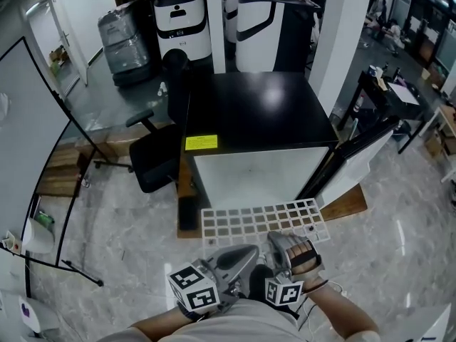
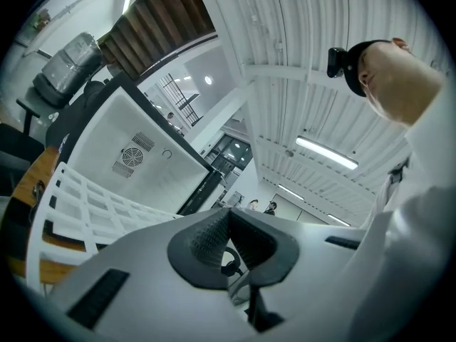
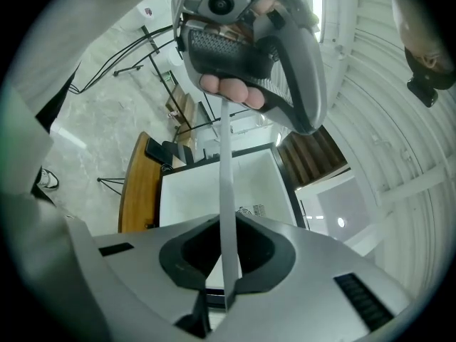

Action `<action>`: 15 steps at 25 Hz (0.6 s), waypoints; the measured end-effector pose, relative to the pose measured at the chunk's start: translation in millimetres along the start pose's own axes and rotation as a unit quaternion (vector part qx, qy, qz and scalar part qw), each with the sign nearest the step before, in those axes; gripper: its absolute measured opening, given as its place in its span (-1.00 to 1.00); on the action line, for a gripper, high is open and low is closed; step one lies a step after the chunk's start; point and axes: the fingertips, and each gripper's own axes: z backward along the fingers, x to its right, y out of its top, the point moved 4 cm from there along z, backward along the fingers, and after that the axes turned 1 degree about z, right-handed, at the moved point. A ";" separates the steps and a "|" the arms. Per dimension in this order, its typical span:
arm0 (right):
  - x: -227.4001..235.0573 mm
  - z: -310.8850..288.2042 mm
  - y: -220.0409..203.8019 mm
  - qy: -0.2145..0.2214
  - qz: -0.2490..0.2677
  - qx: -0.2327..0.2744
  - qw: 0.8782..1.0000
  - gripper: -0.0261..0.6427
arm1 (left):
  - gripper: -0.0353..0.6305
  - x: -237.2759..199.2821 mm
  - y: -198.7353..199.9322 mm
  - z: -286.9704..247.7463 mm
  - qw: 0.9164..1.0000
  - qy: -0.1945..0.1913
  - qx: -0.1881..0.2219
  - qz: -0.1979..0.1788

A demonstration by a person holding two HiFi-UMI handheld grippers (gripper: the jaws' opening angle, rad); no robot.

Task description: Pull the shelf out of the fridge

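The white grid shelf point(image 1: 260, 219) hangs level in front of the fridge point(image 1: 249, 112), clear of its white body, above the marble floor. My right gripper point(image 1: 280, 242) holds the shelf's near edge; in the right gripper view the shelf point(image 3: 224, 162) shows edge-on as a thin white strip pinched between the jaws of that gripper point(image 3: 226, 226). My left gripper point(image 1: 246, 255) sits just left of it at the same edge, and a hand grips it point(image 3: 249, 55). In the left gripper view the pads of this gripper point(image 2: 228, 219) meet with nothing between them, and the shelf point(image 2: 92, 198) lies off to the left.
The fridge door point(image 1: 356, 155) stands open to the right. A black office chair point(image 1: 153, 155) is left of the fridge, which rests on a wooden platform point(image 1: 349, 201). A black stand point(image 1: 43, 212) spreads at far left. White machines point(image 1: 182, 23) and desks point(image 1: 392, 91) stand behind.
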 end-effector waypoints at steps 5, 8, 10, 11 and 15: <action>6.5 8.5 0.2 0.005 0.003 0.002 1.000 -0.79 | -0.88 10.3 5.9 -1.8 1.000 -0.017 0.001 -0.005; 7.5 10.8 0.3 0.007 0.006 0.004 1.000 -0.79 | -0.88 16.0 10.4 -2.5 1.000 -0.025 0.003 -0.008; 7.8 10.8 0.8 0.008 0.009 0.006 1.000 -0.79 | -0.88 18.4 13.1 -3.2 1.000 -0.028 0.005 -0.009; 7.9 10.3 0.5 0.008 0.010 0.008 1.000 -0.79 | -0.88 18.9 13.8 -3.7 1.000 -0.027 0.007 -0.009; 10.1 8.1 -1.7 0.005 0.012 0.009 1.000 -0.79 | -0.88 19.1 13.9 -4.4 1.000 -0.027 0.008 -0.013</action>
